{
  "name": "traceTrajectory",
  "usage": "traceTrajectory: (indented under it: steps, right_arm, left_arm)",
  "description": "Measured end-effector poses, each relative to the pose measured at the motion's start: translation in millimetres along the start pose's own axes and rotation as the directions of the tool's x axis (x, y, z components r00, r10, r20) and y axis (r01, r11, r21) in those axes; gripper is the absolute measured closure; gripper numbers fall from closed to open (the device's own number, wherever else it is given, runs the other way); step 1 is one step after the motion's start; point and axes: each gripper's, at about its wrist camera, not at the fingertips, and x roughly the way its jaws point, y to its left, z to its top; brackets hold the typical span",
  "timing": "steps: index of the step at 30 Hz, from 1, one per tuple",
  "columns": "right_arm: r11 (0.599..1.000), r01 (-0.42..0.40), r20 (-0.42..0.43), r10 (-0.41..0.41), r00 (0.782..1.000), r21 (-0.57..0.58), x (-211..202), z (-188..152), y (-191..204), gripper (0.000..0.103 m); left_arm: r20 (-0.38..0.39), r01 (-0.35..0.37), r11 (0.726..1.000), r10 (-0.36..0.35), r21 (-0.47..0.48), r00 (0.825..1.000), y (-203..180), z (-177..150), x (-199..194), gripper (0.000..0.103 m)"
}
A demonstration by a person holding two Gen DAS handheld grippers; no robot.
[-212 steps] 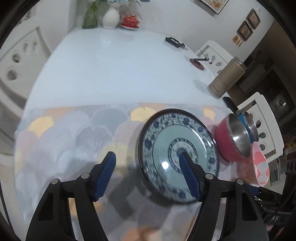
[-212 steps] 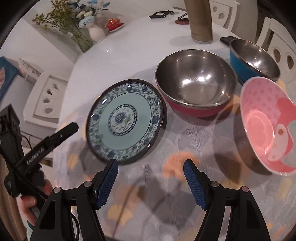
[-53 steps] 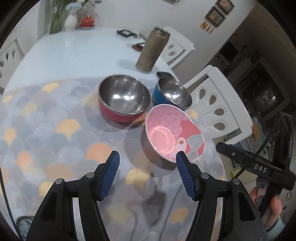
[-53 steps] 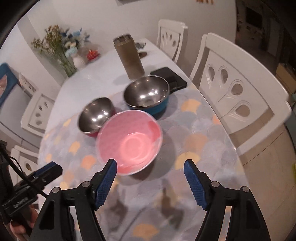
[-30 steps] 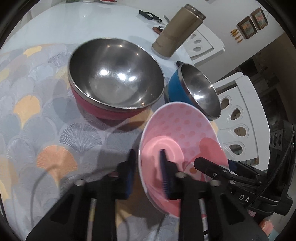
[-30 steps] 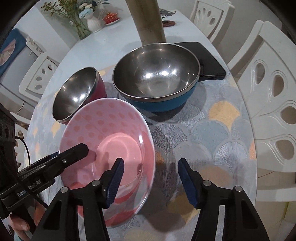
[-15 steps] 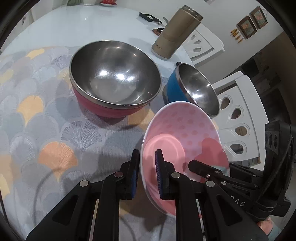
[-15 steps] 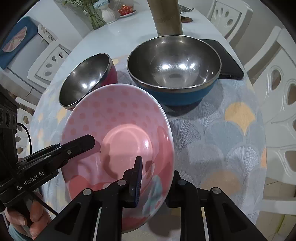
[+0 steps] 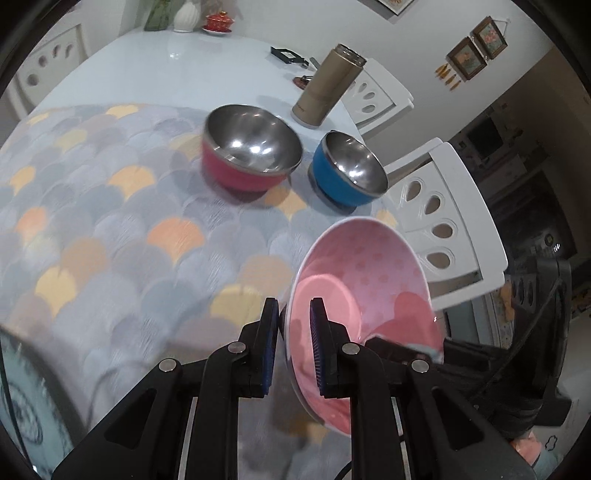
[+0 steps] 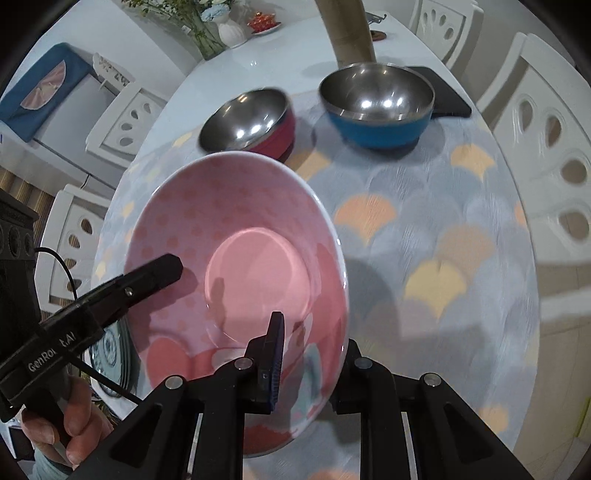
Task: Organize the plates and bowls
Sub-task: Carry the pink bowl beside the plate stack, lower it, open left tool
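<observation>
Both grippers hold the pink dotted bowl (image 9: 365, 280) (image 10: 243, 258) above the patterned cloth. My left gripper (image 9: 293, 350) is shut on its left rim, one finger inside and one outside. My right gripper (image 10: 314, 354) is shut on the opposite rim; its outer finger is hidden behind the bowl wall. The left gripper's finger (image 10: 147, 277) shows inside the bowl in the right wrist view. A red steel bowl (image 9: 249, 147) (image 10: 251, 122) and a blue steel bowl (image 9: 347, 173) (image 10: 380, 107) stand side by side on the table. The blue patterned plate (image 10: 110, 354) lies below the bowl at the left.
A tan flask (image 9: 327, 86) stands behind the bowls, with a black phone (image 10: 447, 99) next to the blue bowl. White chairs (image 9: 447, 236) line the table's right edge. A vase with flowers (image 10: 229, 26) and a red dish sit at the far end.
Both grippers have lifted the pink bowl off the cloth and drawn it back toward me and to the left. The steel bowls look farther away and have not moved.
</observation>
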Motion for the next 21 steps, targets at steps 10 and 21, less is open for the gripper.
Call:
traceTrajectory:
  steps: [10, 21]
  right_arm:
    - [0.997, 0.066, -0.051, -0.064, 0.997, 0.039, 9, -61, 33, 0.084]
    - [0.980, 0.166, -0.036, -0.163, 0.986, 0.113, 9, -80, 18, 0.084]
  left_arm:
    - [-0.074, 0.058, 0.997, -0.061, -0.043, 0.995, 31, -53, -8, 0.089]
    - [-0.155, 0.082, 0.996, -0.075, 0.039, 0.985, 24, -81, 16, 0.089]
